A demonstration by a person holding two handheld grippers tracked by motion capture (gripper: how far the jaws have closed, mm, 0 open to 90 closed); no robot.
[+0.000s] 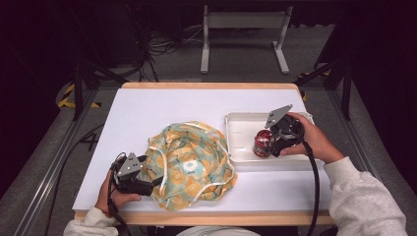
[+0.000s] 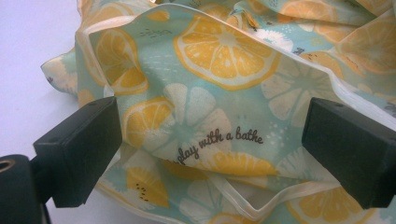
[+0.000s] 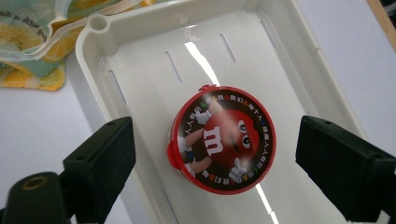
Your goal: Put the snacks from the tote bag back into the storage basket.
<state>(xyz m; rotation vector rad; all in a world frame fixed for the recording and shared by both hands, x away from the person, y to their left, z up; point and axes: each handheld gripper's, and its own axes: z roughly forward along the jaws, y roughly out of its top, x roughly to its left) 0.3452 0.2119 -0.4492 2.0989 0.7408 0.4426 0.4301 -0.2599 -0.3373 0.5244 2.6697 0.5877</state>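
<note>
Lemon-printed cloth fills the space in front of the left gripper (image 2: 212,154), whose two black jaws stand wide apart with the fabric between them but clamped on nothing. That cloth is a crumpled bag (image 1: 192,164) in pale green with yellow citrus slices and cream piping, lying in a heap near the front middle of the white table (image 1: 147,108). In the left gripper view a line of script on it reads "play with a bathe".

Just to the bag's right sits a white plastic tray (image 1: 241,123), shallow, with slots in its floor; one corner of it touches the bag's edge. Inside the tray stands a small round tub (image 3: 222,140) with a red rim and a lid showing a red cartoon candy figure. The right gripper (image 3: 215,163) hovers over it, jaws spread on either side of the tub and clear of it. From above, the person's right hand (image 1: 314,140) holds that gripper over the tray's right part.
</note>
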